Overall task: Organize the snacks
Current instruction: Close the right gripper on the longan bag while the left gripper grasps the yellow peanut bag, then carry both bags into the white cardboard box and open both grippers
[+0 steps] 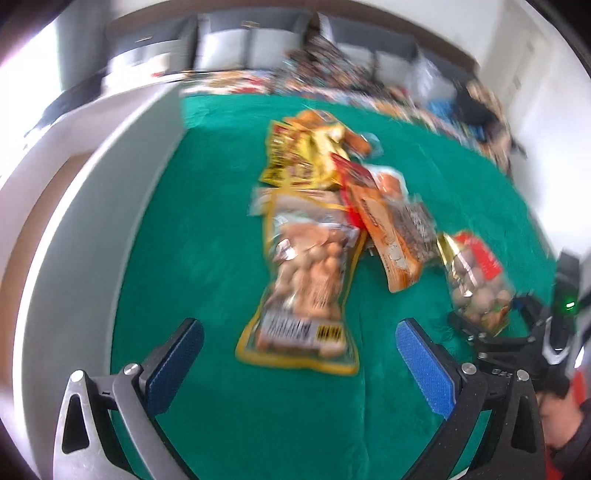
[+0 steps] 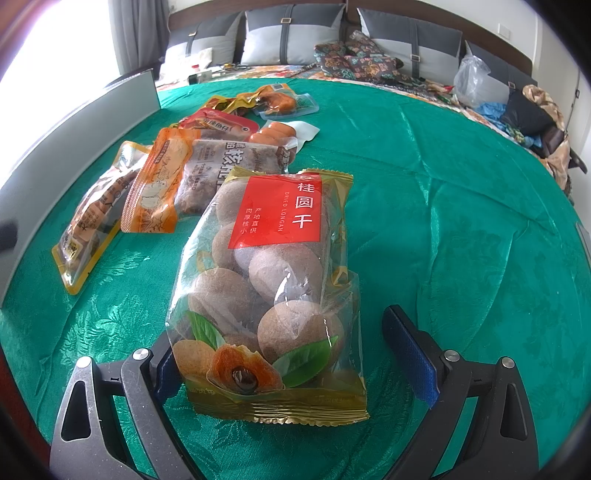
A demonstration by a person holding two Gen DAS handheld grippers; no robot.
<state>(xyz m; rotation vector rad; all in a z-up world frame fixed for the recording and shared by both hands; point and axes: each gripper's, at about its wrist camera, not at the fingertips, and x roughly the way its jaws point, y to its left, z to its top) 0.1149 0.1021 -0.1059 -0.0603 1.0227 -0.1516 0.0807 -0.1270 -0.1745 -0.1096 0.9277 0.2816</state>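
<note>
Several snack packets lie in a loose pile on a green cloth [image 2: 424, 221]. Nearest in the right wrist view is a clear dried longan bag [image 2: 273, 280] with a red label. It lies flat between the fingers of my right gripper [image 2: 279, 328], which is open; the right finger stands apart from the bag. In the blurred left wrist view my left gripper [image 1: 300, 325] is open just above the near end of a yellow-edged nut packet [image 1: 306, 280]. The longan bag [image 1: 476, 284] and the right gripper [image 1: 498, 332] appear at the right there.
Behind lie an orange packet [image 2: 155, 192], a walnut packet [image 2: 229, 166], sausages [image 2: 273, 134] and yellow packets [image 1: 295, 155]. A grey-white panel [image 2: 74, 122] rises along the cloth's left edge. Pillows [image 2: 291, 33], a plastic bag [image 2: 476, 81] and clothes sit at the back.
</note>
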